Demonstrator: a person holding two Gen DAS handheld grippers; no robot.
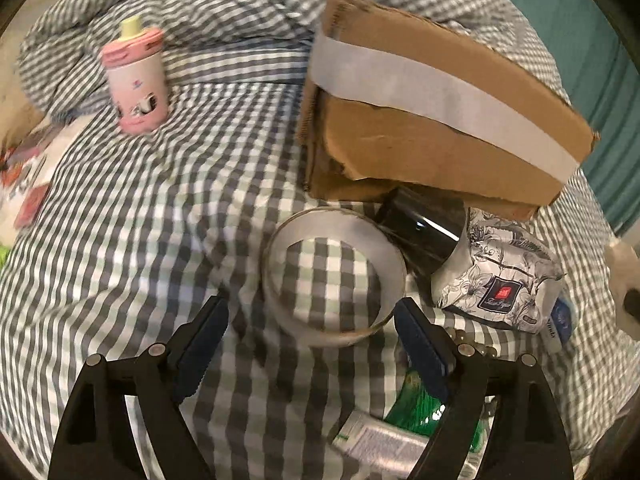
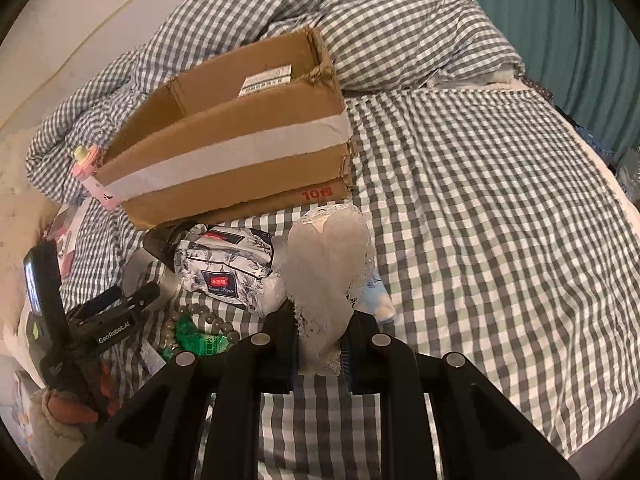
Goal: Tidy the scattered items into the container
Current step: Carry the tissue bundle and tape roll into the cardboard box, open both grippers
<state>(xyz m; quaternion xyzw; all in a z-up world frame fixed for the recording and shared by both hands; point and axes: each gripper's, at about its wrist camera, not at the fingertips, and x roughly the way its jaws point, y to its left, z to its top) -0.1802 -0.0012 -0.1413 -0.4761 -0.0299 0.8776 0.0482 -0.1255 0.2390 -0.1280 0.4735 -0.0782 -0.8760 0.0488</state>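
- So, the job looks barely begun: the box [image 2: 240, 148] stands open on the checked bed [image 2: 480, 200], and the part of its inside that shows in the right wrist view looks bare.
- Most items lie outside it, bunched just before its near wall: a tape ring [image 1: 334, 276], a dark jar [image 1: 424, 232], a tissue pack [image 1: 500, 276], beads [image 2: 200, 316], a green packet [image 2: 200, 340] and a tube [image 1: 380, 440].
- A pink bottle [image 1: 136, 76] stands apart, at the box's far left corner in the right wrist view.
- The right gripper [image 2: 320, 344] is clamped on a lace cloth [image 2: 328, 268]; the jaws are drawn close, with the cloth bunched between them and rising above the pads.
- That cloth sits lifted near the pile, just short of the box, so my guess is it goes in first.
- The left gripper [image 1: 312, 344] stands wide apart and holds nothing; it hangs just short of the tape ring, one finger [image 1: 416, 344] near the ring's rim, though I cannot tell if it touches.
- Left to do, as I judge it: nearly everything.
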